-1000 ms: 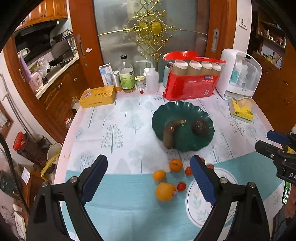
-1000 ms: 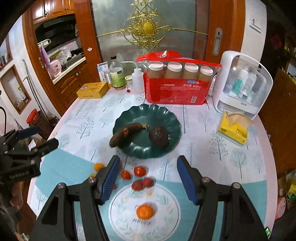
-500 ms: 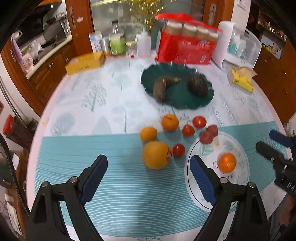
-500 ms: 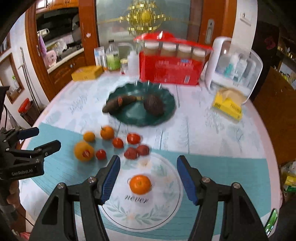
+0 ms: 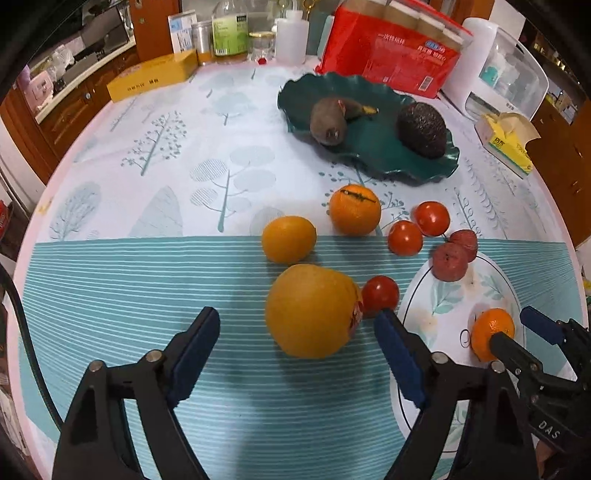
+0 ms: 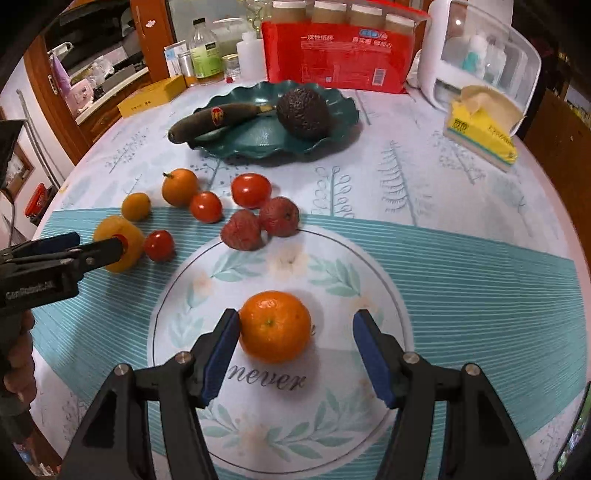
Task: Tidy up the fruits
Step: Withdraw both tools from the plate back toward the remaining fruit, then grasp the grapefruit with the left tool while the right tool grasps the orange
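Observation:
My left gripper (image 5: 297, 332) hangs low over the teal cloth, its jaws closing. A large yellow-orange fruit (image 5: 312, 310) sits between them, with a gap on both sides. My right gripper (image 6: 295, 332) stands open astride a mandarin (image 6: 275, 326) on the white floral plate (image 6: 351, 387); its left pad is next to the peel. Loose on the cloth lie two small oranges (image 5: 354, 210), three tomatoes (image 5: 404, 238) and two red lychee-like fruits (image 6: 242, 230). The green plate (image 6: 258, 138) holds a dark banana (image 6: 214, 118) and an avocado (image 6: 303, 112).
At the back of the round table stand a red pack of paper cups (image 6: 340, 55), a white dispenser (image 6: 476, 55), bottles (image 5: 229, 33) and a yellow box (image 5: 151, 79). A yellow tissue box (image 6: 480, 129) sits at the right. The table edge curves close on both sides.
Both grippers have come down close to the table. The left one now straddles the large fruit with narrower jaws, and the right one straddles the mandarin.

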### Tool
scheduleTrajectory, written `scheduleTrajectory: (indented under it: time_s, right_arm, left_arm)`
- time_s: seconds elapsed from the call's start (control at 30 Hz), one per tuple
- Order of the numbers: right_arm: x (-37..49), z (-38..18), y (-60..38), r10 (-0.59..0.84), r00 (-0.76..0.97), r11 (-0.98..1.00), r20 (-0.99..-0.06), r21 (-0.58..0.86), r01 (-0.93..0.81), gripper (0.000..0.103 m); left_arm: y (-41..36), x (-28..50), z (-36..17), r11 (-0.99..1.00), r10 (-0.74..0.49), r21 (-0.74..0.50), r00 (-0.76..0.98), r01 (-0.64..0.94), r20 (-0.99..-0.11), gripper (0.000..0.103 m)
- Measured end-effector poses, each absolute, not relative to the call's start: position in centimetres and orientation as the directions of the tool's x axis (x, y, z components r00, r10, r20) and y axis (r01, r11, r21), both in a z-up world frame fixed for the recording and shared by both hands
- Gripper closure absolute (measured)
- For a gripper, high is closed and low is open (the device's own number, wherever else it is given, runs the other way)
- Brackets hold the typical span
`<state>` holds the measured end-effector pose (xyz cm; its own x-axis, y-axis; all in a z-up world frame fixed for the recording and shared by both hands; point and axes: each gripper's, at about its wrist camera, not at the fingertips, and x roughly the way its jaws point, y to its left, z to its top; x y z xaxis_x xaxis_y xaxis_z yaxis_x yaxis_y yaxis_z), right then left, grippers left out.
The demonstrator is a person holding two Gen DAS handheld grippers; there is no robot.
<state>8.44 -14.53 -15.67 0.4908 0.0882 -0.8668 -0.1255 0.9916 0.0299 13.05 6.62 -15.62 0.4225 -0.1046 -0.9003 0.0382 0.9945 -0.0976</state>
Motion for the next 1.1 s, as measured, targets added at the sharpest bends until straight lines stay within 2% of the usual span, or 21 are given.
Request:
scheduleTrajectory:
  time_s: [0.17,0.4,0.6,0.67,1.1]
  right_arm:
    - [8.8,-15.9,-13.6,0.091,0.499,0.989,-0.862,0.018,-0.15,0.039]
    - [9.3,-17.1,-13.0,0.1,0.476,0.987,-0.874,0.028,-0.158,0.039]
    - [9.6,-17.8,-13.2,0.106,0.464,0.989,-0.879,0.044,-0.143,0.053]
    - [9.6,-18.0,-13.2,0.095,0.467,0.99,-0.879,0.035,-0.136,0.056]
    - [8.8,-17.7,-13.0,0.096,0.467,0.989,-0.879,0.03,-0.146,0.058]
  left_arm:
    - [6.9,13.7,-16.4,0.993,-0.119,-0.117,0.411,0.031,-0.904,0.026]
    - [7.0,14.1,-17.0,0.991,-0.133,-0.131,0.401,0.033,-0.906,0.028]
    - [6.6,14.1,-17.2,0.989,-0.151,-0.143,0.394,0.048,-0.907,0.041]
    - [6.3,14.0,-17.1,0.987,-0.159,-0.148,0.396,0.06,-0.904,0.05]
    - [5.9,12.0,-16.3,0.99,-0.138,-0.126,0.403,0.057,-0.905,0.054]
